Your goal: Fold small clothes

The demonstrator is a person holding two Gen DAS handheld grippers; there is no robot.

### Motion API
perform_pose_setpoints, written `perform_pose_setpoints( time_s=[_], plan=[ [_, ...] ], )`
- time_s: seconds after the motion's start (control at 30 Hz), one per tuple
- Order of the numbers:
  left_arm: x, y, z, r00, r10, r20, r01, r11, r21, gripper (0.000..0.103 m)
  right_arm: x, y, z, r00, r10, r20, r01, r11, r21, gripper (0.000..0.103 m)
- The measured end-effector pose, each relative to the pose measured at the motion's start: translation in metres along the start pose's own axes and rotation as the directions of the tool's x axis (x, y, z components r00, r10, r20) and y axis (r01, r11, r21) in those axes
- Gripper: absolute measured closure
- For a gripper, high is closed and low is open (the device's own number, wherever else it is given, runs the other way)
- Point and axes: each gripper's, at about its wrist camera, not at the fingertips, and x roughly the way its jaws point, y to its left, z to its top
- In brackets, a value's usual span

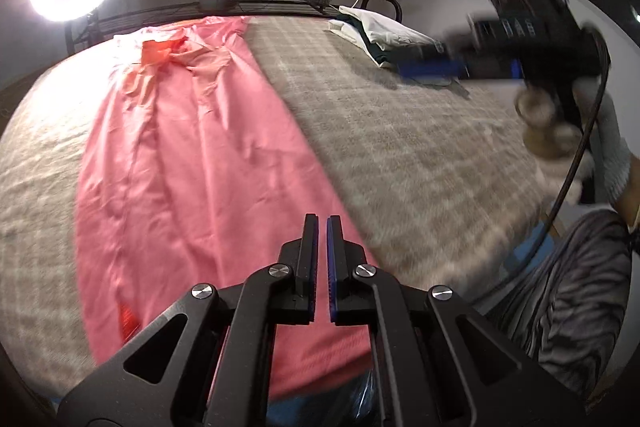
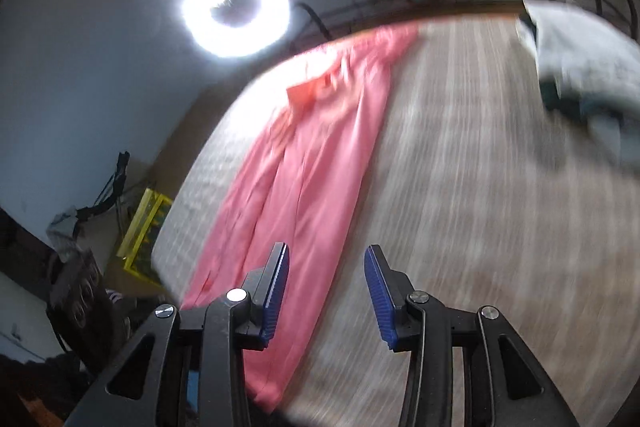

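A long salmon-pink cloth garment (image 1: 192, 155) is being laid lengthwise on the beige checked bed cover (image 1: 400, 155). The left gripper (image 1: 322, 223) is being held above its near end with jaws nearly closed on nothing; the right gripper (image 2: 326, 255) is being carried with jaws apart, empty. Both near corners should probably be pinched evenly. Open cover is being left to the right, before the folded stack of white and dark clothes (image 1: 384, 31).

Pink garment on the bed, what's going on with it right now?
A person with a gripper in each hand is folding clothes on a checked bedspread. The pink garment lies stretched out lengthwise, apparently folded into a long strip. Neither gripper holds it: the left gripper hangs above its near end with jaws nearly closed on nothing, and the right gripper is open, off to the side. A stack of folded clothes sits at the far right corner.
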Motion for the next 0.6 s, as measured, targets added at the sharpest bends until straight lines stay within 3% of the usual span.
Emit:
perform_pose_setpoints(
  time_s=[0.1, 0.17, 0.4, 0.6],
  plan=[
    [0.021, -0.002, 0.007, 1.000, 0.024, -0.006, -0.023, 1.000, 0.011, 0.102, 0.004, -0.009, 0.032, 0.998, -0.025, 0.052, 0.029, 0.997, -0.067, 0.061],
    [0.034, 0.001, 0.009, 1.000, -0.006, -0.029, 0.006, 1.000, -0.007, 0.102, 0.015, -0.019, 0.052, 0.997, -0.032, 0.069, 0.037, 0.997, -0.070, 0.061],
    [0.073, -0.002, -0.001, 0.988, -0.081, -0.129, 0.079, 0.997, -0.022, 0.102, 0.083, -0.078, 0.123, 0.998, -0.037, 0.056, 0.037, 0.999, 0.003, 0.061],
    [0.077, 0.006, 0.002, 0.984, -0.136, -0.115, 0.129, 0.989, -0.067, 0.102, 0.150, -0.136, 0.183, 0.997, 0.025, 0.075, -0.036, 0.988, 0.153, 0.061]
  ],
)
